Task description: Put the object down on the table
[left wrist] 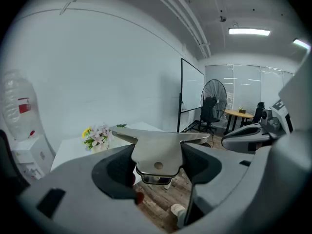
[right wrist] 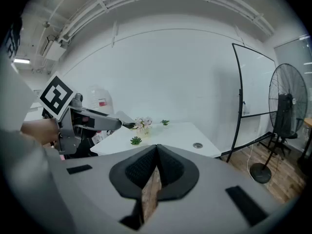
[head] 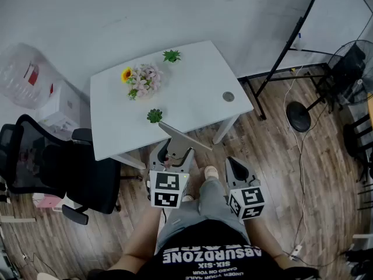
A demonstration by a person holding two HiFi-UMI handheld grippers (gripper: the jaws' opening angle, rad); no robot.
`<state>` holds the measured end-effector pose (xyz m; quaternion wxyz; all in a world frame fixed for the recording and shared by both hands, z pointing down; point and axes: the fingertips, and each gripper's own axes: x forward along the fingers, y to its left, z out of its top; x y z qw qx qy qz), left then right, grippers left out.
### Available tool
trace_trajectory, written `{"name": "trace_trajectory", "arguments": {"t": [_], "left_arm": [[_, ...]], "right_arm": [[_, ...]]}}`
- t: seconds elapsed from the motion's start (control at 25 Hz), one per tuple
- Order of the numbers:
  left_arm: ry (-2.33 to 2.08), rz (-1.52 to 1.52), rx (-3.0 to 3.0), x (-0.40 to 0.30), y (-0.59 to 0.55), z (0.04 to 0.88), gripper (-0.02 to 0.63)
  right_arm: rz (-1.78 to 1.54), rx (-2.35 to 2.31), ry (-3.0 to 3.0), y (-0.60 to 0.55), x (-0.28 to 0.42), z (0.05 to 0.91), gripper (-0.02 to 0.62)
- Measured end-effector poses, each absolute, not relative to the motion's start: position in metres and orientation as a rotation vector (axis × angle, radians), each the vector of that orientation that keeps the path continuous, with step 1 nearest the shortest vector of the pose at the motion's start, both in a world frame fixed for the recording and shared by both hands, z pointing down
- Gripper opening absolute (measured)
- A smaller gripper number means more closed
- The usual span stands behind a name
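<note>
A flat metal scraper (head: 182, 136) with a wide blade is held just off the near edge of the white table (head: 192, 92), over the wooden floor. My left gripper (head: 172, 152) is shut on its handle end. In the left gripper view the scraper (left wrist: 156, 147) fills the wide gap between both black pads of the left gripper (left wrist: 157, 165), blade spread crosswise above them. My right gripper (head: 235, 168) hangs to the right, beside the person's knee. In the right gripper view the right gripper (right wrist: 156, 152) has its pads meeting with nothing between them.
On the table stand a flower bunch (head: 143, 79), two small green plants (head: 172, 55) (head: 154, 116) and a round cable grommet (head: 228, 97). A black office chair (head: 64, 174) and a water bottle (head: 23, 74) are left; a floor fan (head: 352, 69) and a whiteboard stand (head: 291, 45) are right.
</note>
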<state>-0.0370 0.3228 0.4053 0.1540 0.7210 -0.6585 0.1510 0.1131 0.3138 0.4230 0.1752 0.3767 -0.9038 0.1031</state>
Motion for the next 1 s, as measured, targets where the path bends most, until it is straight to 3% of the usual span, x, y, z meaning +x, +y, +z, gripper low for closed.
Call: {"name": "trace_trajectory", "arguments": {"t": [1.0], "left_arm": [[-1.837,0.445,2.112,-0.021,0.235,0.399,0.295]], "right_arm": [[0.352,1.114,-2.582,0.229,0.126,0.425,-0.002]]}}
